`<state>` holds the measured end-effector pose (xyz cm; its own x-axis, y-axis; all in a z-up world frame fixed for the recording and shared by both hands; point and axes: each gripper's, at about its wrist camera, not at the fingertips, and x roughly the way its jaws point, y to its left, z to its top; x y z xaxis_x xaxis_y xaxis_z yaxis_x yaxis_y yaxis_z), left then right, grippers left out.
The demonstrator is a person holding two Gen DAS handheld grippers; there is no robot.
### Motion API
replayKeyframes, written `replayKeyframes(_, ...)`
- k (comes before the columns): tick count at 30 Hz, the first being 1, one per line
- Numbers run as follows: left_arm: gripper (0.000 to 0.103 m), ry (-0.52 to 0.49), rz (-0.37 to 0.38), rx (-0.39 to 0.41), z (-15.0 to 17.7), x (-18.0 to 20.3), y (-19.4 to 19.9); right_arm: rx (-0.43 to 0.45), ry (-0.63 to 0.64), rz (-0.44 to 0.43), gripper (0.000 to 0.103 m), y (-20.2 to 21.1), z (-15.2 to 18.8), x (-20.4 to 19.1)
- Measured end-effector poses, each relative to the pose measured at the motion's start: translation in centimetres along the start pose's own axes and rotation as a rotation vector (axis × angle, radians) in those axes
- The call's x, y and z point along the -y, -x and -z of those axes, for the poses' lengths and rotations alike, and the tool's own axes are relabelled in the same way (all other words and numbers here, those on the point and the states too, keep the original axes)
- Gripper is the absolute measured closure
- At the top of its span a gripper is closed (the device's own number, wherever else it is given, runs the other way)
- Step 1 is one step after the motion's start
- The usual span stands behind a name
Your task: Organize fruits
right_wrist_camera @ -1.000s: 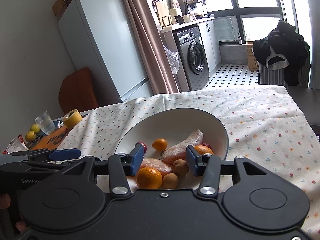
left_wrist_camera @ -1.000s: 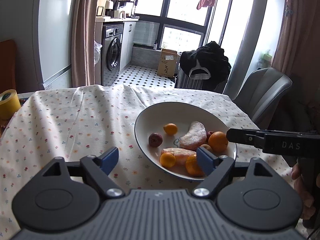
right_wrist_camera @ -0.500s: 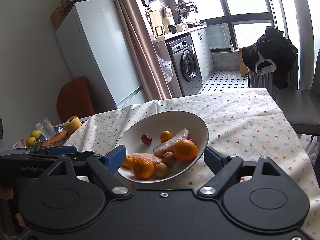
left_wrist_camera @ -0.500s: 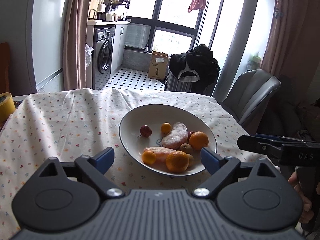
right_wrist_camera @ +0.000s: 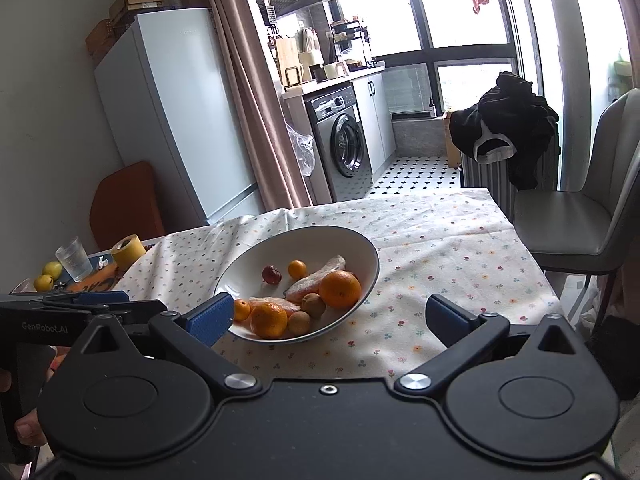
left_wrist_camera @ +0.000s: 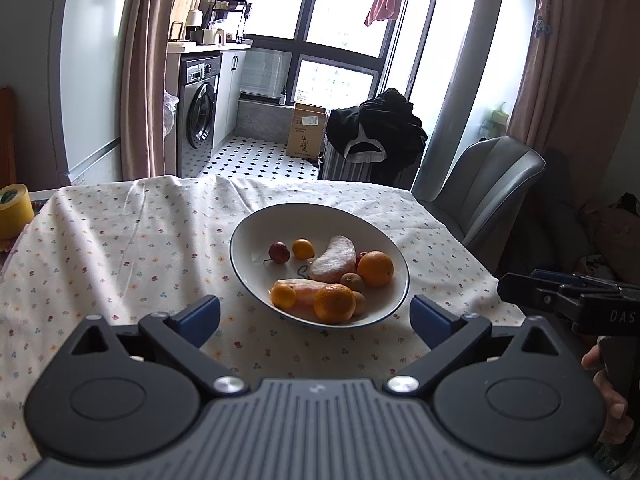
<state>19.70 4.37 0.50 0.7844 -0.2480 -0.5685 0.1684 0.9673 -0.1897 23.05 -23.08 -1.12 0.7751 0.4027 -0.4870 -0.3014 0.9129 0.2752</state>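
Observation:
A white bowl [left_wrist_camera: 280, 222] [right_wrist_camera: 308, 242] with a dark rim sits on the flowered tablecloth. It holds oranges [left_wrist_camera: 375, 268] [right_wrist_camera: 340, 289], a small red fruit [left_wrist_camera: 279, 252] [right_wrist_camera: 272, 274], pale pomelo segments [left_wrist_camera: 334, 258] and small brown fruits [right_wrist_camera: 313, 305]. My left gripper [left_wrist_camera: 316, 316] hovers just short of the bowl's near rim. Its jaws are opening wide, with nothing held between them. My right gripper [right_wrist_camera: 328, 316] stands back from the bowl in the same way, jaws opening and empty. Each gripper shows at the edge of the other's view.
A yellow tape roll [left_wrist_camera: 14, 210] [right_wrist_camera: 128, 250], a glass [right_wrist_camera: 76, 258] and yellow-green fruits [right_wrist_camera: 48, 276] lie at the table's left end. A grey chair [left_wrist_camera: 480, 196] [right_wrist_camera: 580, 220] stands at the right edge. A hand [left_wrist_camera: 608, 392] holds the right gripper.
Both grippers drew back from the bowl and rose a little, so the bowl looks farther away. The right jaws, narrow over the fruit before, spread wide. The left jaws also widened.

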Motion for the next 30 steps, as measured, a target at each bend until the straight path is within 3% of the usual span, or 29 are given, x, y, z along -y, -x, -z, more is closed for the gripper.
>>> replayKeyframes(30, 0.0, -0.035, 0.021, 0.003, 1.9, -0.1, 3.6, -0.03, 0.042, 0.057, 0.0, 4.1, 2.4, -2.5)
